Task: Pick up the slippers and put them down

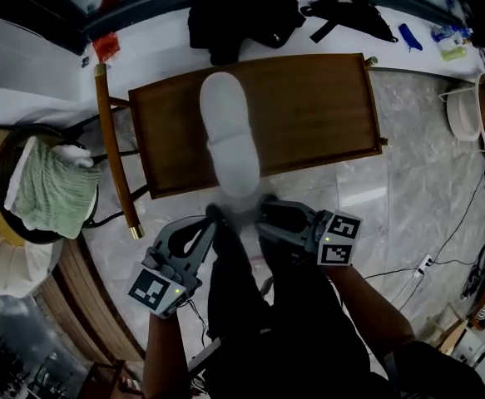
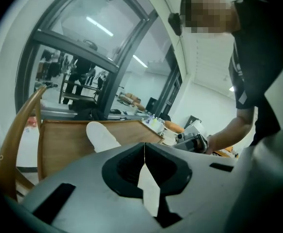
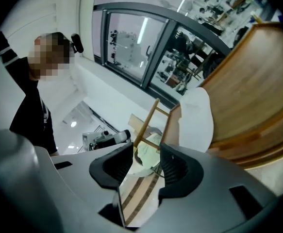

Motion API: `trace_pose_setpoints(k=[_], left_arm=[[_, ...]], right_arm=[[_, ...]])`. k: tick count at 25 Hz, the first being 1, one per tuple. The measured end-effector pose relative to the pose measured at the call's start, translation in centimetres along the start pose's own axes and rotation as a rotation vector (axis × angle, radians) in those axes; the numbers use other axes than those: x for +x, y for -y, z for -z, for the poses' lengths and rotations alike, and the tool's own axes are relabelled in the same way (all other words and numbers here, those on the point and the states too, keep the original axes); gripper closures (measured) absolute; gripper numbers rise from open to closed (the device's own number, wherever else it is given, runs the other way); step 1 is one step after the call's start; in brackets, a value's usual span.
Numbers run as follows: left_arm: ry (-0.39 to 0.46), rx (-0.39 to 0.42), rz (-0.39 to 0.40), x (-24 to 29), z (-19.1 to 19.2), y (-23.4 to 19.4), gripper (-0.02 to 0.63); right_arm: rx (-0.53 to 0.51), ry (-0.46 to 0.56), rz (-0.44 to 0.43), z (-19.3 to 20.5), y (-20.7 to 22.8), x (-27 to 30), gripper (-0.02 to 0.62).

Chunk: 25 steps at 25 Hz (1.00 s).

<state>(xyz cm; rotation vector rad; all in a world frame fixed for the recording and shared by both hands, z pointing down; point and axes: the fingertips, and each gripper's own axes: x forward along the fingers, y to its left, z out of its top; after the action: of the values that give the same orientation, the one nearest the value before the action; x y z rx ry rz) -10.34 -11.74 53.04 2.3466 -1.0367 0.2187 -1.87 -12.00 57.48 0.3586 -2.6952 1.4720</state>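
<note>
Right gripper (image 3: 148, 165) gapes empty, left gripper (image 2: 144, 152) is pinched closed on nothing — both just short of the white slippers (image 1: 230, 140) on the chair seat (image 1: 309, 115), seemingly light and floppy — best nipped at the near edge.

Wooden chair (image 1: 309, 115) stands on pale marbled floor (image 1: 425, 198), its curved back rail at the view's left. Beyond it lies a heap of black cloth (image 1: 242, 15), with a black strap (image 1: 350, 15) just beside. At the left a green towel (image 1: 51, 191) is draped over a round dark-rimmed stand (image 1: 2, 158) (stool or basket, cannot tell). White basin (image 1: 462, 115) at right edge. Thin cables (image 1: 467, 223) run across floor near a white plug (image 1: 426, 263).
</note>
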Motion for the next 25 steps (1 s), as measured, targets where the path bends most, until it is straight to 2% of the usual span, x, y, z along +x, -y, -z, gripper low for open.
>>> trace_pose_setpoints(k=[7, 13, 18, 25], left_arm=[[-0.038, 0.041, 0.002, 1.8, 4.6, -2.2, 0.594], [-0.075, 0.072, 0.006, 3.6, 8.4, -3.2, 0.594], [-0.079, 0.058, -0.024, 4.4, 10.1, -4.3, 0.594], [-0.066, 0.086, -0.026, 5.1, 10.9, -5.3, 0.594]], right_arm=[[0.166, 0.010, 0.070, 3.2, 6.5, 1.1, 0.429], [0.247, -0.017, 0.097, 4.7, 9.0, 2.1, 0.411], [0.321, -0.007, 0.063, 5.0, 9.7, 2.7, 0.396], [0.384, 0.053, 0.040, 4.0, 10.6, 4.0, 0.396]])
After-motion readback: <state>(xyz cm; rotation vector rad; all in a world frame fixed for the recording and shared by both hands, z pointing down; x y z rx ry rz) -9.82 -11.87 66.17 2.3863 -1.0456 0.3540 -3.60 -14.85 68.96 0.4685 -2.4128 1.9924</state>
